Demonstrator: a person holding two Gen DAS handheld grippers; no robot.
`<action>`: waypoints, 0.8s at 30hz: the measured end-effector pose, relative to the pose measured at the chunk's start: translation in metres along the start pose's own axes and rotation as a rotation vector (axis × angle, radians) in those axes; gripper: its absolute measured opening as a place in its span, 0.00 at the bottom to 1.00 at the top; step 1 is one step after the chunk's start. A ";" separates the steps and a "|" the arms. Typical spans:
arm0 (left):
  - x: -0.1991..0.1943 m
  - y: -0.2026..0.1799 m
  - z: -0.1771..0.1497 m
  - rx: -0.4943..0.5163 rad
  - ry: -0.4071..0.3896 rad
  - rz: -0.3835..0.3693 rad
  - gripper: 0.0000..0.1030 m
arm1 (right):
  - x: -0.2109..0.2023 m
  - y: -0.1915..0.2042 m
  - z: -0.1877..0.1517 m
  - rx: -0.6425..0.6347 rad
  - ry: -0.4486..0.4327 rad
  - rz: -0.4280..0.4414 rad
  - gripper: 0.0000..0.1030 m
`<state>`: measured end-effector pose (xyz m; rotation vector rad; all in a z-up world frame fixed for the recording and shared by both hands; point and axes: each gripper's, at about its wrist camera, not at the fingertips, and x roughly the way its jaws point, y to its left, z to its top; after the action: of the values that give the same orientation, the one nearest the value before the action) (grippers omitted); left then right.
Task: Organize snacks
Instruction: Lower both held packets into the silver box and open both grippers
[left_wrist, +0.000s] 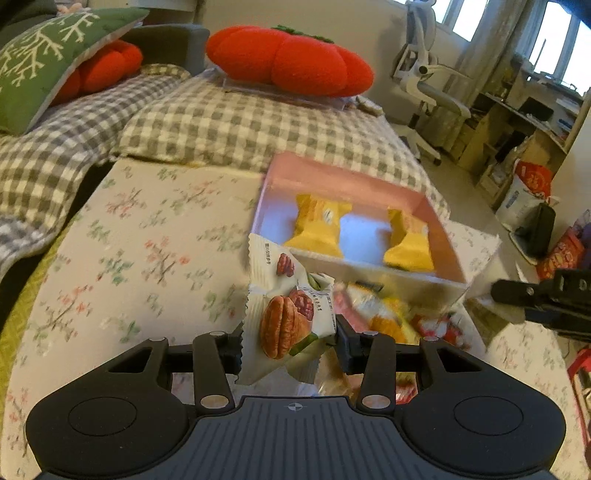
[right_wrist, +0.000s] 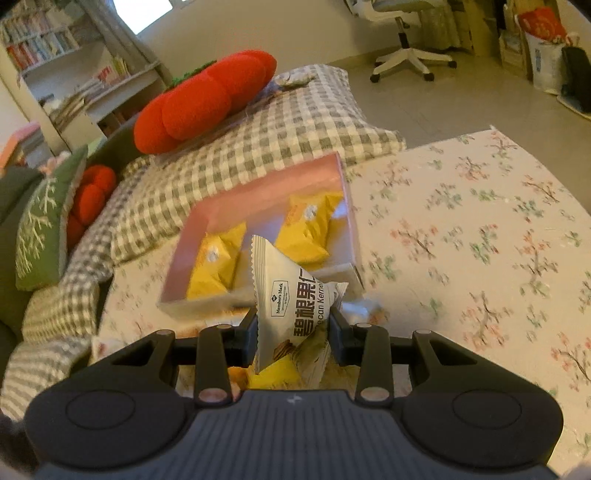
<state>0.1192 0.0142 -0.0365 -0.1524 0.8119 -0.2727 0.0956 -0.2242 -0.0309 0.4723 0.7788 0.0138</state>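
At the bottom centre of the left wrist view, the left tool (left_wrist: 288, 345) is pinching a pecan kernel packet (left_wrist: 286, 314) picturing nuts, likely carrying it boxward. In the right wrist view, the right tool (right_wrist: 293, 330) is clamping another pecan packet (right_wrist: 291, 302) reading "Member's Mark". Beyond, mid-frame, the pink box (left_wrist: 351, 177) is sitting on the floral worktop (left_wrist: 140, 240), already holding two yellow snack packets (left_wrist: 317, 225).
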 end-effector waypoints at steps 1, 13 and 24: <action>0.002 -0.003 0.004 0.004 -0.007 -0.007 0.40 | 0.002 0.000 0.005 0.000 -0.009 0.004 0.33; 0.056 -0.051 0.050 0.037 -0.036 -0.141 0.40 | 0.042 -0.014 0.039 0.149 -0.010 0.110 0.33; 0.117 -0.063 0.047 0.067 0.009 -0.133 0.40 | 0.067 -0.026 0.043 0.121 -0.042 0.034 0.33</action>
<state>0.2190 -0.0797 -0.0710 -0.1422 0.8020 -0.4255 0.1687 -0.2526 -0.0610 0.5994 0.7332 -0.0117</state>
